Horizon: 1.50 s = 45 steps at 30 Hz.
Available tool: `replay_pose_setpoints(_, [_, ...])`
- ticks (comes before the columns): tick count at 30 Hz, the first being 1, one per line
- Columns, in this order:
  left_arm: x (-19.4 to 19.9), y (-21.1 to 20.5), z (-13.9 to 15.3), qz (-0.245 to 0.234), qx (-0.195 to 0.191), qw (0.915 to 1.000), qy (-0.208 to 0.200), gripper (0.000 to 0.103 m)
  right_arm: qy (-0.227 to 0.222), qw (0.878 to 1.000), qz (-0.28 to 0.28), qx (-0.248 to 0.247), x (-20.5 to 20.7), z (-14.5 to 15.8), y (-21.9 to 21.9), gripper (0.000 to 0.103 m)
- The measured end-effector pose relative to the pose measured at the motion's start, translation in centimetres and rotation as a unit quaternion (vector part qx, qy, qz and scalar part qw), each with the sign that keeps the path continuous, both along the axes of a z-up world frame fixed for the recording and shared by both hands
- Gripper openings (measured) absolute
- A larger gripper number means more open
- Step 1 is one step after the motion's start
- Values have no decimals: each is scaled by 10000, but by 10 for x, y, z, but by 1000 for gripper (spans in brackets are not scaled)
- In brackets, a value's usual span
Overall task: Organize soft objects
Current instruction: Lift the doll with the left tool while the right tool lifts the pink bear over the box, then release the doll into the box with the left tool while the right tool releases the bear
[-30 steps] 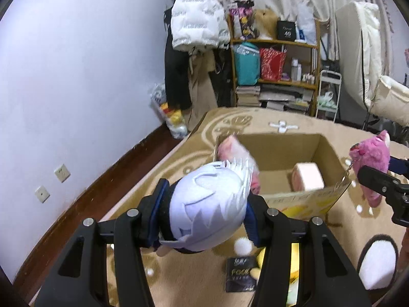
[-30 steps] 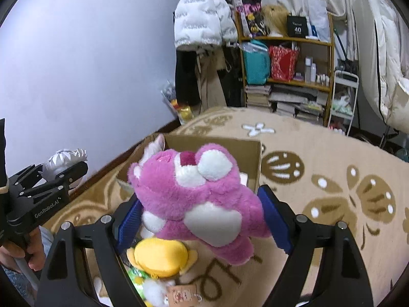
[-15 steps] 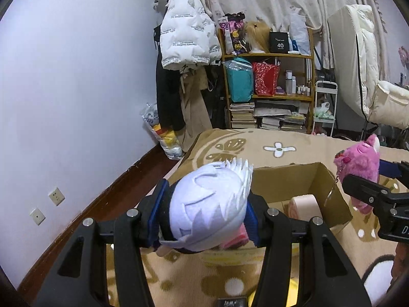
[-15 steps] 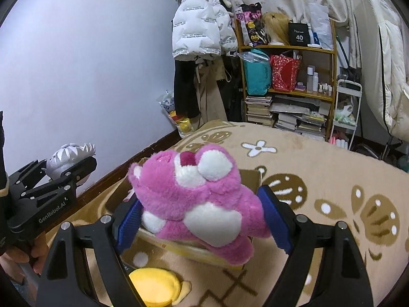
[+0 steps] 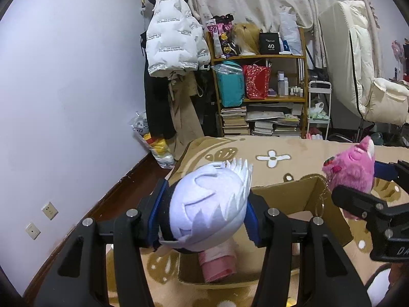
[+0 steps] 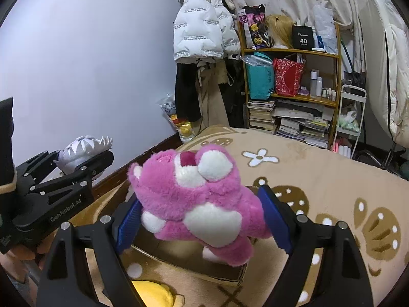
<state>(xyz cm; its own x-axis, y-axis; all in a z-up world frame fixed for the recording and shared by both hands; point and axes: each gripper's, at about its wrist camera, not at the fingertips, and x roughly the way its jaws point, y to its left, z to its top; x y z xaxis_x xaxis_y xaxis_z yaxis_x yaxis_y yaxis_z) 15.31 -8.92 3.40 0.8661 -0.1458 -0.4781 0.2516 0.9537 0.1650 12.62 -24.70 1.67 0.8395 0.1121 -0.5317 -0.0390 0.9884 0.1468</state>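
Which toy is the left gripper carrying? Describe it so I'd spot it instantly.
Start at the cardboard box on the patterned rug. Just above its near side, the left gripper clamps a round white-haired plush head. Its jagged felt spikes set it apart from the fluffy pink bear beside it.

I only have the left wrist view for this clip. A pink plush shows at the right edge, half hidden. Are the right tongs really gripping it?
Observer: Yes. In the right wrist view the right tongs are shut on the pink plush, with the blue pads pressed into its two flanks and its white muzzle turned up.
Operator: Are any toys lying outside the box on that side?
Observer: One. A yellow plush lies on the rug just in front of the cardboard box, at the bottom of the right wrist view.
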Motion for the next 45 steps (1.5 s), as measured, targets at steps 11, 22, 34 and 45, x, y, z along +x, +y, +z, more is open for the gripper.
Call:
replay_pose_setpoints(11, [15,4,-14,-398,-514,9968,460,53,127,9999,94,63,9,-15,-6,90])
replay_pose_setpoints(22, [34,-1,-32,-590,-542,9932,847,58,321,9989,346,-55,20,-37,-3,91])
replay_pose_setpoints(34, [35,13,-29,-113,-454,9948,907,90,398,9985,357,-69,24,-41,-1,99])
replay_pose_setpoints(45, [21,37,-17,372,-190,9961,774,99,550,9983,184,46,14,-35,-4,99])
